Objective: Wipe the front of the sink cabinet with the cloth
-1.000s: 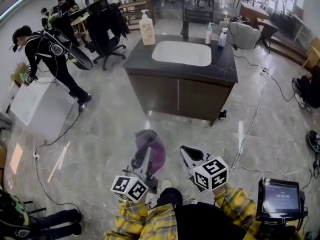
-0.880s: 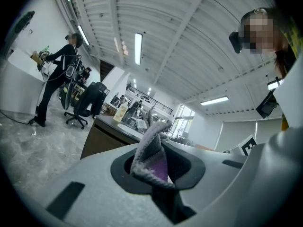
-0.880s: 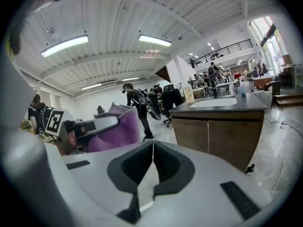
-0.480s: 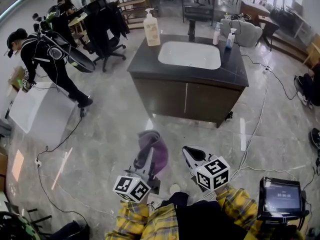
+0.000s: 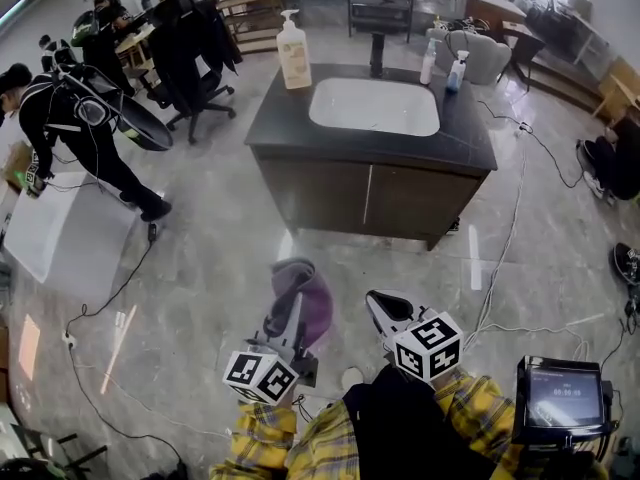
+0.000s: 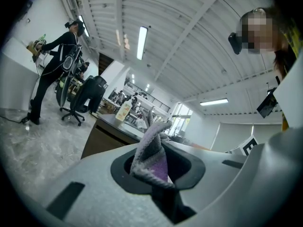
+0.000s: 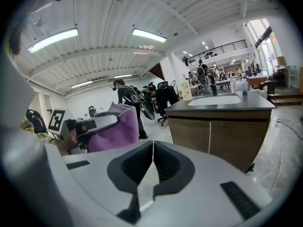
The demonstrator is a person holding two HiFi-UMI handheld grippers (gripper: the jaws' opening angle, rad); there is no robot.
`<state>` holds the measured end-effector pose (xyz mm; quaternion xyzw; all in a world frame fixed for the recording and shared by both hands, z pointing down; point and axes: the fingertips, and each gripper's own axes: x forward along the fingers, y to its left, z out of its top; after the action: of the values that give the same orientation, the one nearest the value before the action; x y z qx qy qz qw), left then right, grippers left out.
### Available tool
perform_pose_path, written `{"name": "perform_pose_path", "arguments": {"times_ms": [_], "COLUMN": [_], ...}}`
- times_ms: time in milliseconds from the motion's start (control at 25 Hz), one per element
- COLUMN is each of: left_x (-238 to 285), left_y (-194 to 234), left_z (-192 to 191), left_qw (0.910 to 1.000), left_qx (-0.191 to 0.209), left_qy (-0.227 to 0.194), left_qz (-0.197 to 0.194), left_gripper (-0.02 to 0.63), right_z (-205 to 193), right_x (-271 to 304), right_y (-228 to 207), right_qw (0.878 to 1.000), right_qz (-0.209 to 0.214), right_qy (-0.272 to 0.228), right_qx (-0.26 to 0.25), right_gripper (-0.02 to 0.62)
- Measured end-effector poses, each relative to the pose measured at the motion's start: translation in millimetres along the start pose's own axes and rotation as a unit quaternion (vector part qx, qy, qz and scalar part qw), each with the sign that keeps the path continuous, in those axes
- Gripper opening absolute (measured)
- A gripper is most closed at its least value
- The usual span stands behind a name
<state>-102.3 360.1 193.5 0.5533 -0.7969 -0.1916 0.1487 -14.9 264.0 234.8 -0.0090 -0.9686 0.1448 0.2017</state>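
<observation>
Closer now to the sink cabinet, left tongs clamp a bunched purple-grey cloth; right tongs pressed together, empty.

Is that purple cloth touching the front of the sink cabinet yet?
Apart. The head view shows the purple cloth, gripped by the left gripper, with bare floor between it and the sink cabinet.

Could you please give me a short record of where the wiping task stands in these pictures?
left gripper: shut on the cloth
cloth colour: purple
right gripper: shut, empty
sink cabinet: doors closed, across open floor from both grippers
cloth contact with cabinet: none yet
pump bottle: upright on the countertop's rear left corner
</observation>
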Motion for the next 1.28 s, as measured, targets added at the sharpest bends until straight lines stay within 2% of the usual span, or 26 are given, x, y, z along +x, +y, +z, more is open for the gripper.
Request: {"name": "perform_pose_path", "arguments": {"times_ms": [200,480,880,1280], "left_x": [6.9,28.1,95.0,149.0], "left_y": [1.5,15.6,25.9,28.8], "left_z": [-1.3,-2.8,3.0,-12.6], "left_qw": [1.0,0.9998,0.9996,0.9994], "left_qx": [-0.007,-0.002,0.007,0.01], "left_qy": [0.004,0.001,-0.01,0.011], "left_qz": [-0.001,0.021,0.024,0.033], "left_gripper": [0.051,0.051,0.051,0.051], "right_z": [0.6,9.4,36.7,41.4], "right_x": [7.0,29.2,64.7,75.9], "right_y": [-10.2,-30.1,-82.3,-137.4], "right_qw": [1.0,1.0,0.999,0.999], "right_qz": [-0.009,0.007,0.029,0.025], "right_qy": [0.004,0.012,0.013,0.012], "right_qx": [0.006,0.006,0.006,0.034], "right_gripper": [0.006,0.006,0.006,0.006]}}
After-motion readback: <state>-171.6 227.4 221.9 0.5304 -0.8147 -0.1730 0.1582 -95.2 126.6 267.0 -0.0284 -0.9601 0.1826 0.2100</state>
